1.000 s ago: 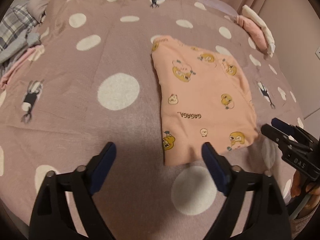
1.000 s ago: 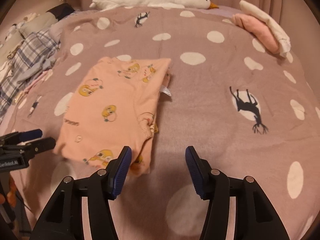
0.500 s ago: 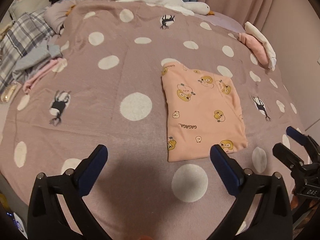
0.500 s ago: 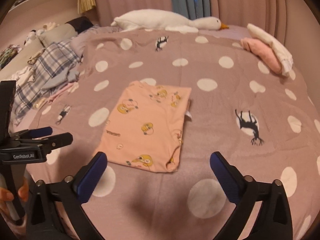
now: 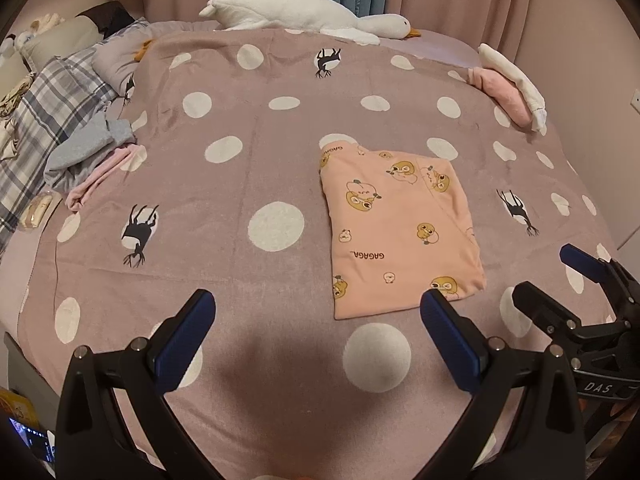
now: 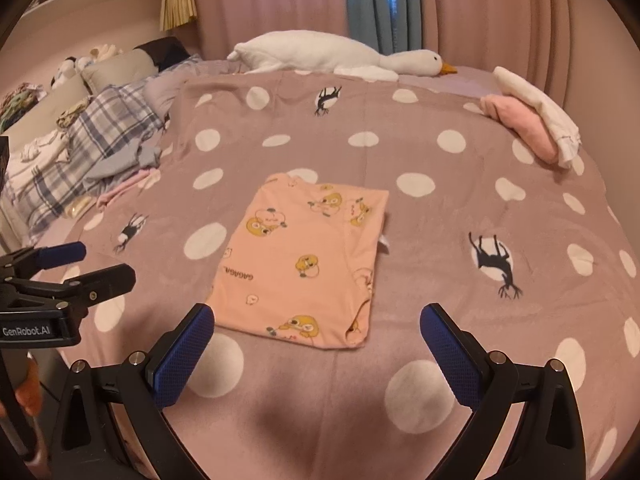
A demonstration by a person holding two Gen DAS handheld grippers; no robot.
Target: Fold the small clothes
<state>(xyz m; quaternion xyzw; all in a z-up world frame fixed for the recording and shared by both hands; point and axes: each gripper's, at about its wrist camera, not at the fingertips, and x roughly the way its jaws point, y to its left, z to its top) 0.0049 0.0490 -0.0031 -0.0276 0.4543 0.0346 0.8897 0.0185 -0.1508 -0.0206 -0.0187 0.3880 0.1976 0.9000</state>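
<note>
Your left claw (image 5: 316, 332) hangs above the near edge of the bed, fingers spread wide and holding nothing. Your right claw (image 6: 316, 340) matches it, blue pads (image 6: 182, 360) far apart, also empty. From the right wrist view, the left claw shows at the left edge, level and pointing inward over the blanket.

The folded peach shirt (image 6: 304, 260) lies flat just ahead of your right claw, its near hem between the fingertips in line of sight but well below them. For your left claw it sits ahead and to the right, near the right finger's tip.

Bare blanket (image 5: 240, 184) runs wide ahead and to the left of your left claw. A plaid heap of clothes (image 5: 44, 120) crowds the far left. A pink-and-white folded pile (image 6: 532, 124) sits far right, a plush goose (image 6: 340, 56) along the far edge, curtains (image 6: 368, 4) behind.
</note>
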